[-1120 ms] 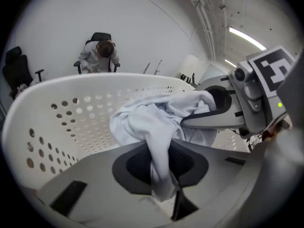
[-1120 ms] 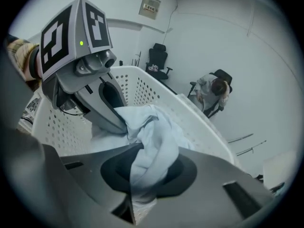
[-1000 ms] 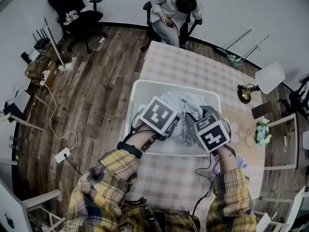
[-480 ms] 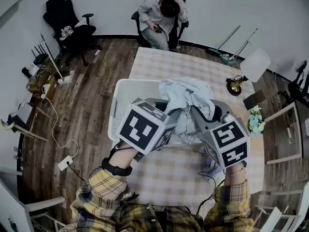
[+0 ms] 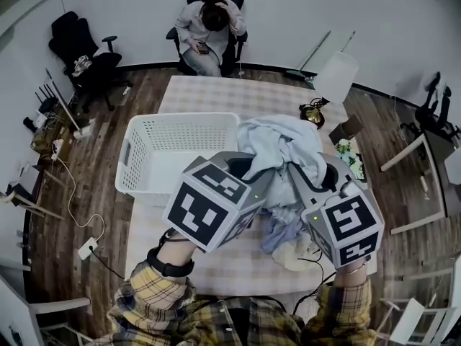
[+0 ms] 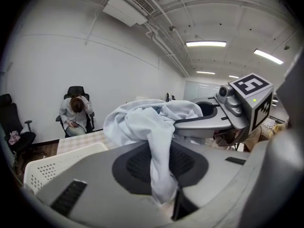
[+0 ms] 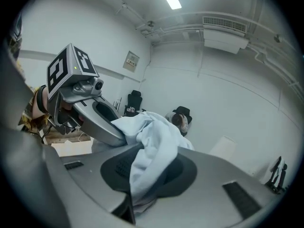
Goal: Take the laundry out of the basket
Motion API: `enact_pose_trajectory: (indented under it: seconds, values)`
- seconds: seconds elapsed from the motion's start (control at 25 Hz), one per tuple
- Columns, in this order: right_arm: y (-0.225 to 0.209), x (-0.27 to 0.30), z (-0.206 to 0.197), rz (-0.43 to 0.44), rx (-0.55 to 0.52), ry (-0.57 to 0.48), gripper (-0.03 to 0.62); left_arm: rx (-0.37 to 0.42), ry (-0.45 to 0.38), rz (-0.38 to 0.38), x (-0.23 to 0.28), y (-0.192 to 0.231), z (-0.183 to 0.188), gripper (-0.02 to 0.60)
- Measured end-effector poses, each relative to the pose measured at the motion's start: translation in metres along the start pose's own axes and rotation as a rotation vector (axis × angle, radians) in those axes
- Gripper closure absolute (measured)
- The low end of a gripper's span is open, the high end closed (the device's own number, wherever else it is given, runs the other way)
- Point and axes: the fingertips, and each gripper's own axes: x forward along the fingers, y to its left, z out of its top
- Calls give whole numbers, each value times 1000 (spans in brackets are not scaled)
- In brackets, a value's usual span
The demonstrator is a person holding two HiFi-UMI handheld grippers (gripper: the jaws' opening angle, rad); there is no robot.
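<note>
1. Only the head view shows the white basket (image 5: 144, 157) whole, standing on the checked table (image 5: 230, 96). The pale garment (image 5: 277, 146) is held up clear of it, just right of the basket's right rim. In the left gripper view only a corner of the basket is seen.
2. The grip itself is shown only in the gripper views. The left gripper (image 6: 164, 179) is clamped on one fold of the garment and the right gripper (image 7: 137, 186) on another, with cloth drawn down between each pair of jaws.
3. The table is set on a wood floor (image 5: 108, 143). Beyond the basket's far side a seated person (image 5: 209, 24) is seen against a white wall.
4. The garment is bunched above and between both grippers. More cloth (image 5: 288, 240) is lying on the table right of the basket.
</note>
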Motion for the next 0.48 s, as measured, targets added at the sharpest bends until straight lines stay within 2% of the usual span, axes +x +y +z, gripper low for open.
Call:
enact_pose_trajectory:
  seconds: [0.28,0.48]
  values:
    - [-39,-62,-52,-6,23,-13,497,11,12,-22,45,-81,7,485]
    - [-48,-90,-96,55,49,35,497,-9,27,-6,72,-119,-5,486]
